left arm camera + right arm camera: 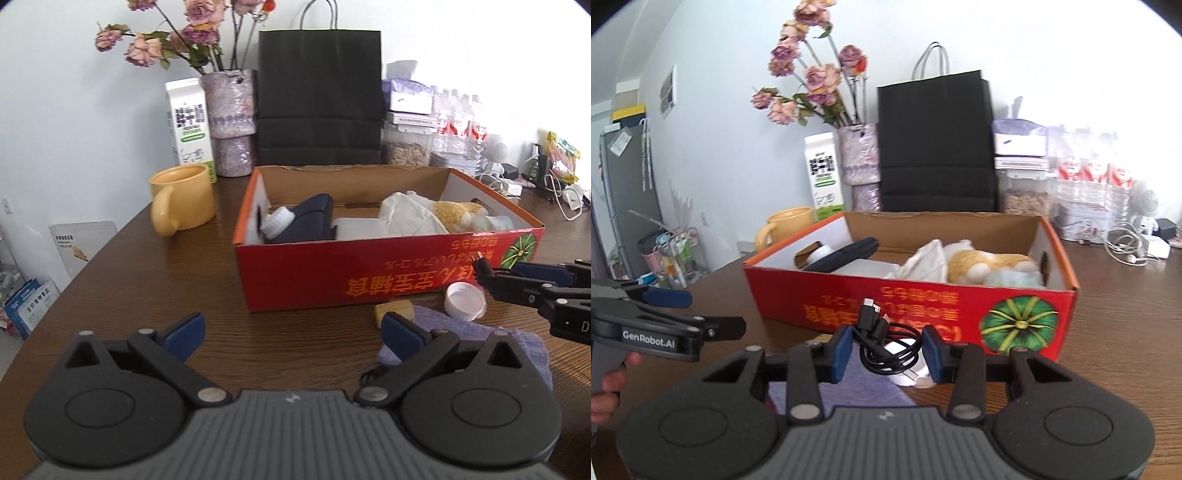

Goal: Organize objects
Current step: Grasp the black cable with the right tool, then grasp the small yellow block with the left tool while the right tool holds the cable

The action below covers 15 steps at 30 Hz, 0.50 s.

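Here the right claw clamped a coiled black USB cable just before the red cardboard box; the left claw gaped empty.

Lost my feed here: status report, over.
Right hand-held gripper shut on black cable. Left hand-held gripper open, empty. Red box ahead, nothing blocking.

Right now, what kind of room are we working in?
Most likely a lived-in home, at a dining or work table. On the wooden table stand a milk carton, a vase of dried roses and a yellow mug, with charger cables lying nearby.
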Motion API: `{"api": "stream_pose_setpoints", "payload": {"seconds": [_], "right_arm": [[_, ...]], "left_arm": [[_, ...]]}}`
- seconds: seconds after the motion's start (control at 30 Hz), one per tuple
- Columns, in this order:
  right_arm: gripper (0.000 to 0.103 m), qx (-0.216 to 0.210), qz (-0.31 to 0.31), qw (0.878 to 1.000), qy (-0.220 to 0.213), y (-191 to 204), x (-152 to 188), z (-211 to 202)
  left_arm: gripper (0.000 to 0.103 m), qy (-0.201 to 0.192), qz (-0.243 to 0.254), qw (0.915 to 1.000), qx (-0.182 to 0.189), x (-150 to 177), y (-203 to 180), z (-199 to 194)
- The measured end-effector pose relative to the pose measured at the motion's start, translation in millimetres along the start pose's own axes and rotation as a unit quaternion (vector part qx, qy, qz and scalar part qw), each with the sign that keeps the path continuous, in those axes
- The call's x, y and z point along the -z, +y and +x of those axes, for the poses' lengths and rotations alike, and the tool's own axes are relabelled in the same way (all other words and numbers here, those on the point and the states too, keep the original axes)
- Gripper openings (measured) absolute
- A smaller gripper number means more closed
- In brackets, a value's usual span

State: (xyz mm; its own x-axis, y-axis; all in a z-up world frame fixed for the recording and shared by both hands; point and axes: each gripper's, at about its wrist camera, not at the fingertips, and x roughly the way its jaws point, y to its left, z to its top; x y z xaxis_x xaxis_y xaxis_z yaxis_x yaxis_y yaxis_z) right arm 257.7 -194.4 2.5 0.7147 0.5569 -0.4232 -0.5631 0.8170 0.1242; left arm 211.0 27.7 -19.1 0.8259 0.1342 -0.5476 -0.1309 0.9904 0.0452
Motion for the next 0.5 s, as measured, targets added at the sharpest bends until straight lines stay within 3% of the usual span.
{"api": "stream_pose_setpoints", "payload": {"seconds": [0.2, 0.5], "right_arm": [[0.04, 0.026, 0.01, 0.999, -0.018, -18.6, 2.6, -10.6], [0.04, 0.043, 0.019, 0.998, -0.038, -26.0, 4.8, -18.5]], "left_arm": [[0.103, 0.02, 0.008, 0.9994, 0.026, -10.9, -24.7, 24.5], [0.103, 0.052, -0.006, 0.9982, 0.03, -18.7, -43.9, 60.1]]}}
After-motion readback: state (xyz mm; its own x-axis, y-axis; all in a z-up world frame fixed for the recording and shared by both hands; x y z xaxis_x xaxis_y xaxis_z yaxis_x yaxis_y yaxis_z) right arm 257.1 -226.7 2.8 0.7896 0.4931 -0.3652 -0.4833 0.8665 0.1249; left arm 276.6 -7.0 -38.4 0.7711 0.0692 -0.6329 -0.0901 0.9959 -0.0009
